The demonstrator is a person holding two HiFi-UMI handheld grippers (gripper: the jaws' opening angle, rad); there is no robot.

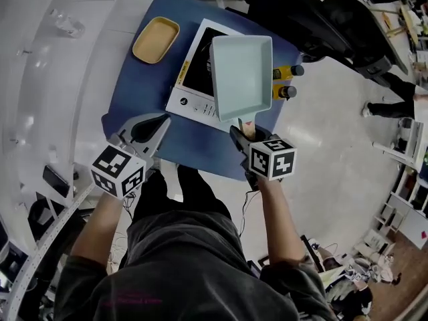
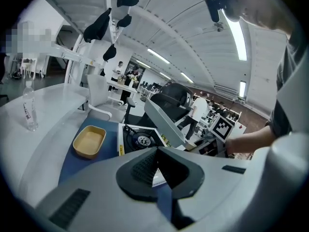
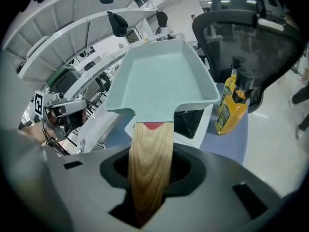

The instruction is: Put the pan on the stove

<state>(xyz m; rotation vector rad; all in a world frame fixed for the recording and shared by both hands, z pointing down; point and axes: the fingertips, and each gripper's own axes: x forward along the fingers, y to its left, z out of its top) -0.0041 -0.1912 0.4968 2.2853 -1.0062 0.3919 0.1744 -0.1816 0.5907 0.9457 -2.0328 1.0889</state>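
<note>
Teal pan (image 1: 241, 75), gripped by right tool (image 1: 243, 134), hangs over stove (image 1: 190, 103).

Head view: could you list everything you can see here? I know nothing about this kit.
pan: one, pale green with a wooden handle, held tilted above the stove
stove: one, white with a black top, on the table
table: one, blue, in front of the person
tray: one, yellow, on the table left of the stove
bottles: two, yellow with dark caps, right of the stove
plastic bottle: one, clear, on the white counter
chair: one, black, beyond the table
left gripper: one, grey, jaws apart, empty
right gripper: one, grey, shut on the pan's handle
</note>
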